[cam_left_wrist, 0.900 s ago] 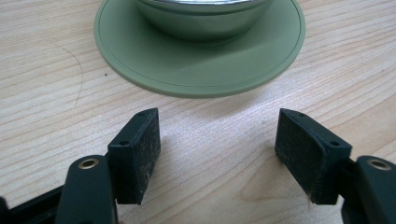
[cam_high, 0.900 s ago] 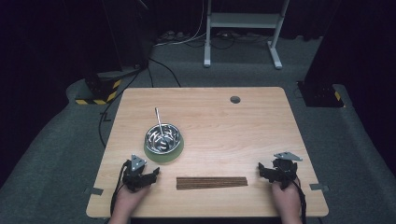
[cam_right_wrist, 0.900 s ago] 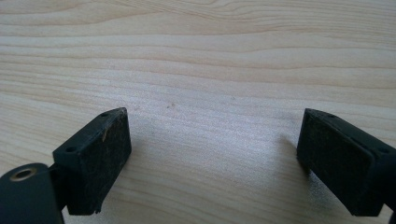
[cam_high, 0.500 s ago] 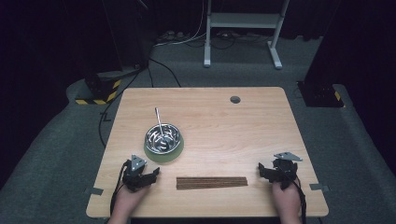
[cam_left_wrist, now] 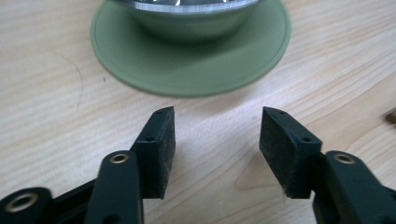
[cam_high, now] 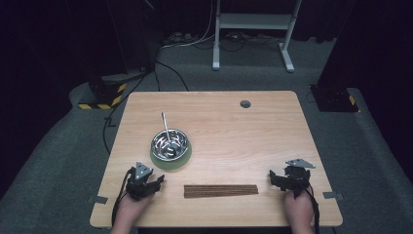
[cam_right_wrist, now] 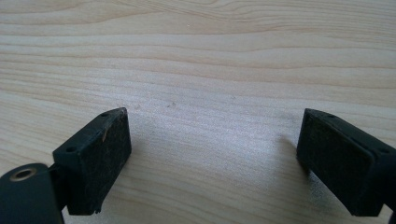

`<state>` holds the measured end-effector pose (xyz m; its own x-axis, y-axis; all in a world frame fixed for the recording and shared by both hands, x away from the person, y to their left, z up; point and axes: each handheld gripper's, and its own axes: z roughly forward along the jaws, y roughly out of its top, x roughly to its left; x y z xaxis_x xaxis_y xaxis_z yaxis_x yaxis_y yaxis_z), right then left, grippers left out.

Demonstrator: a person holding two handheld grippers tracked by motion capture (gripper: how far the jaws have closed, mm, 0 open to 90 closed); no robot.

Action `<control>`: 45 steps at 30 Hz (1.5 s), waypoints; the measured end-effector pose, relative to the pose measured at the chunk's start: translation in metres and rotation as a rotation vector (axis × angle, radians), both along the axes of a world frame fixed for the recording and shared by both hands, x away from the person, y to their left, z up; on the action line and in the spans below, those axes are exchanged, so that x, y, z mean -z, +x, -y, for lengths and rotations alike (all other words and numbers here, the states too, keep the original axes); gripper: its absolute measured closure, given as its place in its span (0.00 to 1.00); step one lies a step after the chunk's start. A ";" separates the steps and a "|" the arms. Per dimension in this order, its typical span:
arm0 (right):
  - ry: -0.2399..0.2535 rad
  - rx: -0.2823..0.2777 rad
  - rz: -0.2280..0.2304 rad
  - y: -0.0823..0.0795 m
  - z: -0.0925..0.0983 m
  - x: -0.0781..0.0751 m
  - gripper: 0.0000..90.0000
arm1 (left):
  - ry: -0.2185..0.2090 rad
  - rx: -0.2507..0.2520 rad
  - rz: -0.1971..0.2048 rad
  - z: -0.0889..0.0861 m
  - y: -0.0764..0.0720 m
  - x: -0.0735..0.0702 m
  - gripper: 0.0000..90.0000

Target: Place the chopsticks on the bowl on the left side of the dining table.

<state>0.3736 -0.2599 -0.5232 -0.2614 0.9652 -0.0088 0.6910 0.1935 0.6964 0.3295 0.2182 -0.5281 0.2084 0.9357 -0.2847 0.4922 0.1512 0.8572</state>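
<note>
Both jaws gape with nothing between them: the left gripper near the green plate, the right gripper over bare table.

A white metal stand occupies the far floor. Black cables run far left. A black-and-yellow striped block sits far left.

Bare table lies right of the bowl; sticks lie along the near edge.

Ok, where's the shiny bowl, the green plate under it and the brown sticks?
shiny bowl [cam_high: 170, 145], high view, inside of the bowl.
green plate [cam_left_wrist: 187, 70], left gripper view, its flat rim.
brown sticks [cam_high: 221, 190], high view, middle of the bundle.
</note>
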 end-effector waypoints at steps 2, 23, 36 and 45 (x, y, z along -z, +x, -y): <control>-0.002 -0.002 0.001 0.000 0.000 0.000 0.11 | -0.009 0.009 0.015 0.001 -0.001 -0.002 0.54; -0.006 0.002 0.032 -0.001 -0.001 0.001 0.14 | -0.050 0.299 0.041 0.060 -0.010 -0.012 0.87; 0.000 -0.006 0.024 -0.002 -0.003 0.001 0.14 | -0.061 0.350 0.013 0.070 -0.010 -0.007 0.84; -0.010 -0.016 0.032 -0.002 -0.002 0.001 0.14 | -0.039 0.364 -0.009 0.076 -0.011 -0.002 0.82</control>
<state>0.3715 -0.2575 -0.5245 -0.2760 0.9608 -0.0265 0.6654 0.2109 0.7160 0.3185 0.1424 -0.5261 0.5228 0.7891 -0.3225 0.5277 -0.0025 0.8494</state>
